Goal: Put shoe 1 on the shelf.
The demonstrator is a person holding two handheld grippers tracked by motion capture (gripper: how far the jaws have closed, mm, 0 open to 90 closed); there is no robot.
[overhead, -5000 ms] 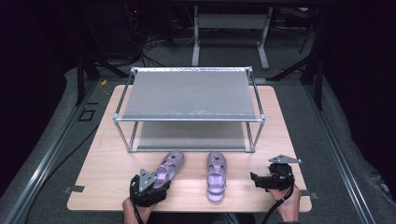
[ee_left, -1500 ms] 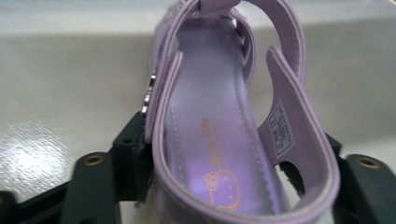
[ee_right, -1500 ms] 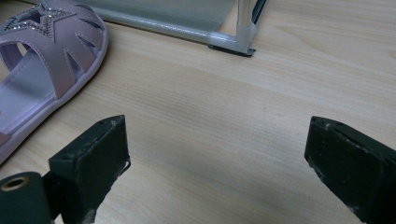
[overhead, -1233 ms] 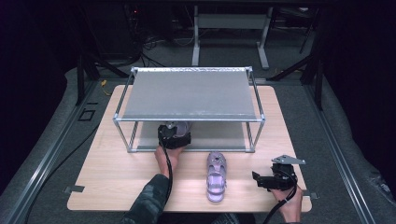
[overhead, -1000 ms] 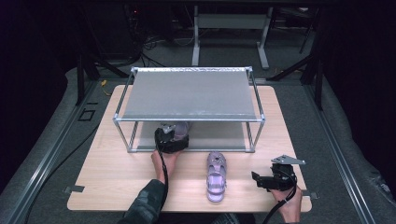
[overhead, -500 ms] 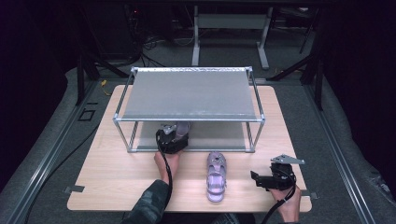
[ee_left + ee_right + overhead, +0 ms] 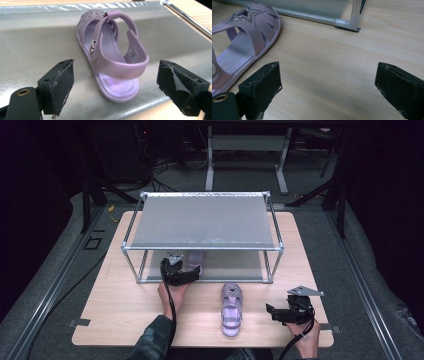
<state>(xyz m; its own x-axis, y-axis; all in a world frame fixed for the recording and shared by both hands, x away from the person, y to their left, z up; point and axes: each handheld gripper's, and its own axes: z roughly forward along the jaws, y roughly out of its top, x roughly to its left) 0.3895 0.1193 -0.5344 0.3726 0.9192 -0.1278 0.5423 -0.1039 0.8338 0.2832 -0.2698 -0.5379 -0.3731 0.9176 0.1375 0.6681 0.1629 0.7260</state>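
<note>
A lilac sandal (image 7: 112, 55) with a star on its toe lies on the rack's lower shelf (image 7: 37, 37), heel toward me. My left gripper (image 7: 116, 67) stands open around the heel. Its jaws have just been opening, and neither pad touches the sandal. In the high view the left gripper (image 7: 192, 274) is at the front rail of the rack (image 7: 202, 220), with the sandal (image 7: 196, 261) just inside. The second lilac sandal (image 7: 231, 307) lies on the table. My right gripper (image 7: 272, 312) rests open to its right, nothing between its pads. The right gripper (image 7: 327, 75) has that sandal (image 7: 244, 37) at its left.
The metal-framed rack has a grey top shelf over the lower one. Its front right post (image 7: 355, 12) stands on the wooden table (image 7: 115, 305). The table's front edge is close to both hands. Dark floor and cables surround the table.
The left sandal has gone from the table to the rack's lower shelf. The left gripper has let go of it and drawn back slightly. The right gripper has kept still.
</note>
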